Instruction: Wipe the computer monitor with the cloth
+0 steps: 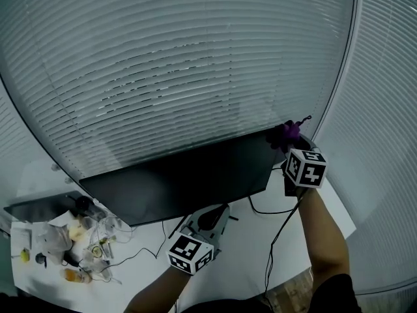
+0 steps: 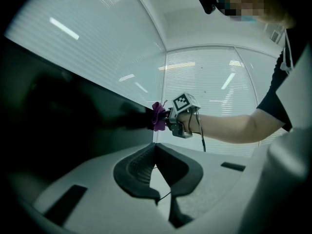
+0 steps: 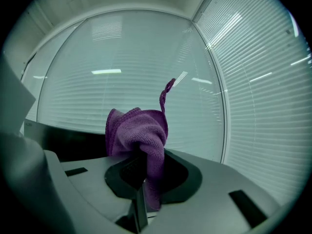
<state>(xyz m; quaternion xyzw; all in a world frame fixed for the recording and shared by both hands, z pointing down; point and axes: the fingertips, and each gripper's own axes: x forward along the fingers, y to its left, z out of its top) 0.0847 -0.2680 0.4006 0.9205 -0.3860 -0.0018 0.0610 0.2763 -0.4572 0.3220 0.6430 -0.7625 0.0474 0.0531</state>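
Purple cloth (image 3: 139, 130) bunched, pinched in my right claw (image 3: 142, 167), at monitor's (image 1: 189, 178) top right corner. Screen's long axis runs leftward from cloth. My left claw (image 2: 155, 152) pressed together, empty, below monitor's bottom edge, over table (image 1: 247, 259).

Right gripper (image 3: 146, 165) with dark padded jaws pinching bunched purple knitted cloth (image 3: 139, 130); fabric bulging above jaws, one fold trailing down between them. Thin purple hanging loop (image 3: 165, 94) sticking up from cloth's top. Black flat monitor panel (image 3: 73, 140) showing at left behind cloth. White slatted window blinds (image 3: 253, 91) filling background.
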